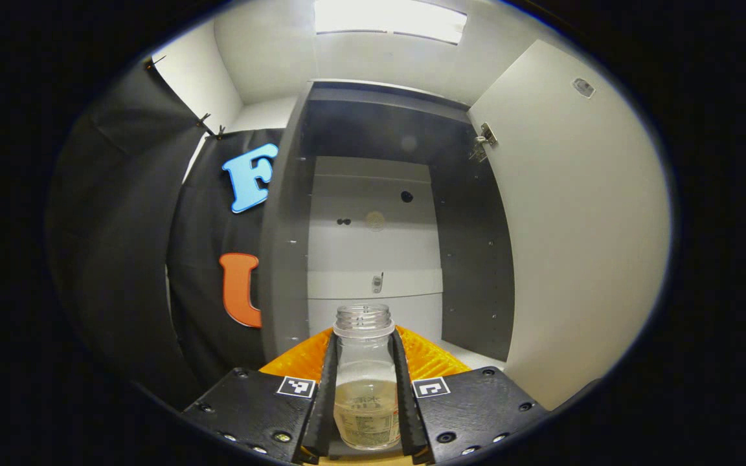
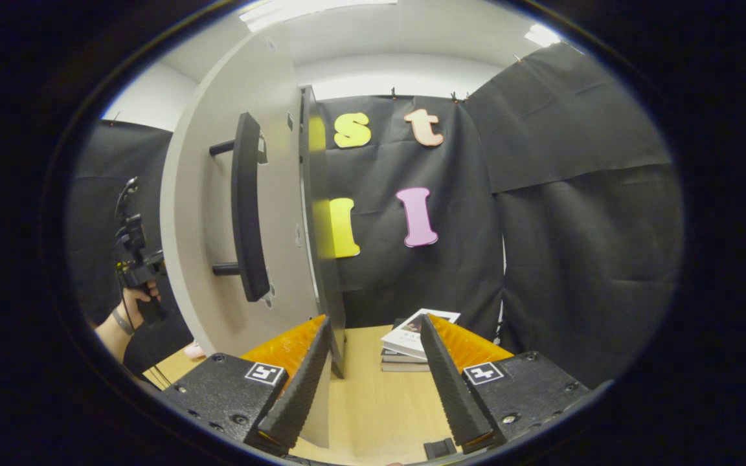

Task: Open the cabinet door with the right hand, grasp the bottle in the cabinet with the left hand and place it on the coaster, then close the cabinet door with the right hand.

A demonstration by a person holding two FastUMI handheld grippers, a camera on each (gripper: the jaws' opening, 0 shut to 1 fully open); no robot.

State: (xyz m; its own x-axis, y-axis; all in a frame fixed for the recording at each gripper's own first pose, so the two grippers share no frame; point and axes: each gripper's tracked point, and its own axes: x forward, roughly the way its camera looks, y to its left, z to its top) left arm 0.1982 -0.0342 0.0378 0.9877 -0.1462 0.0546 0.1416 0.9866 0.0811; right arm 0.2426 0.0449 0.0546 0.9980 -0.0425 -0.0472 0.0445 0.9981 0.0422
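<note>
Standing open, the cabinet spans the left gripper view from ten to two o'clock, its door swung wide at three o'clock. In the right gripper view that door's outer face carries a long handle at nine o'clock, above a pale worktop with stacked books at six. The right claw hangs released, grasping nothing. At six o'clock the left claw is clenched on the bottle, pressing mid-body. Uncapped clear plastic, partly filled: likely light, smooth, squeezable, so hold gently below the neck and keep it upright against spills.
</note>
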